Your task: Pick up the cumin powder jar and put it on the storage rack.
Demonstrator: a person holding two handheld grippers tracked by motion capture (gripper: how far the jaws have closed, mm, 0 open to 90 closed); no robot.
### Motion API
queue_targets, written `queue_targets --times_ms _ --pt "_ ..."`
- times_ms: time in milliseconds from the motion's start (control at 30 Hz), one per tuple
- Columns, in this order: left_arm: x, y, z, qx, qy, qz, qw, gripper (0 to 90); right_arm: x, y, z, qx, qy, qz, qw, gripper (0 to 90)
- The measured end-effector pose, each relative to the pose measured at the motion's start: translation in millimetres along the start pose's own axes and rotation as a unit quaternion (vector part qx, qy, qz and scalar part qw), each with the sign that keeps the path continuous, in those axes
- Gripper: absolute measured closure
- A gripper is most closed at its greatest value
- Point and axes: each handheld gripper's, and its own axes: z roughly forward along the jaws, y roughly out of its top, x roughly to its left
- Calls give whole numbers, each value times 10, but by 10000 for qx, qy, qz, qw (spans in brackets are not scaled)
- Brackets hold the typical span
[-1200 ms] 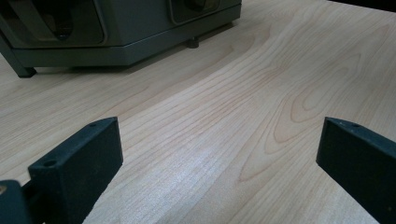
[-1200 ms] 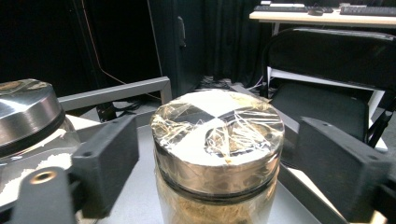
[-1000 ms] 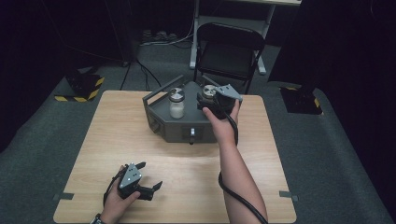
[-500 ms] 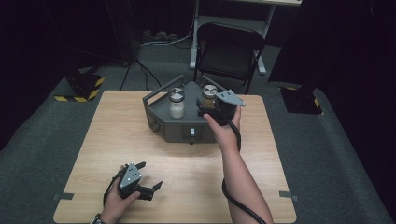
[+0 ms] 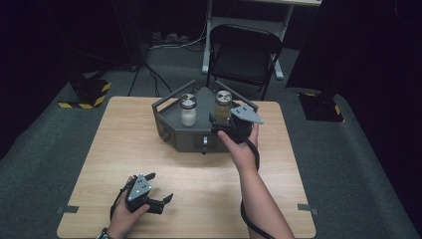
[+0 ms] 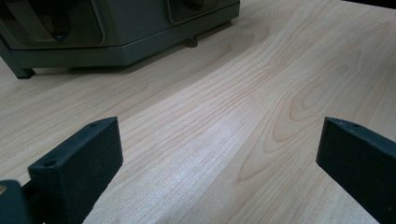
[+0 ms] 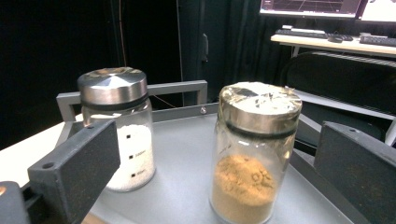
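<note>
Brown-powder glass jar [image 7: 254,154], steel-lidded, upright on grey tray [image 7: 187,154], right of white-powder jar [image 7: 119,133] | right gripper [image 5: 224,123] level with brown jar, jaws spread wide either side, no contact, nothing held | left gripper [image 5: 158,191] low over wooden table [image 6: 224,121], well apart from tray, jaws wide, empty

I see two clear glass jars on the matt grey metal stand [image 7: 187,140]: the jar of brown powder [image 7: 250,163] and, beside it, the jar of white powder [image 7: 122,135], both with brushed, shiny metal lids. The table [image 6: 224,116] under the stand is smooth pale wood with visible grain. My right gripper [image 7: 215,186] has matt black, plastic-looking jaws.
</note>
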Motion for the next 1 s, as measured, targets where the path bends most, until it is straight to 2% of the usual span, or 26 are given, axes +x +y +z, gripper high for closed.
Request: queue_targets --times_ms 600,800,1000 --pt "4 -4 1 -11 -24 -7 10000 8 38 -215 -232 46 92 -38 9999 2" --pt "4 -5 1 -12 -22 -12 10000 8 48 -325 -389 58 196 -155 9997 2" --pt "-1 -2 3 -6 -19 -6 10000 8 61 -405 -500 86 261 -169 9995 2"
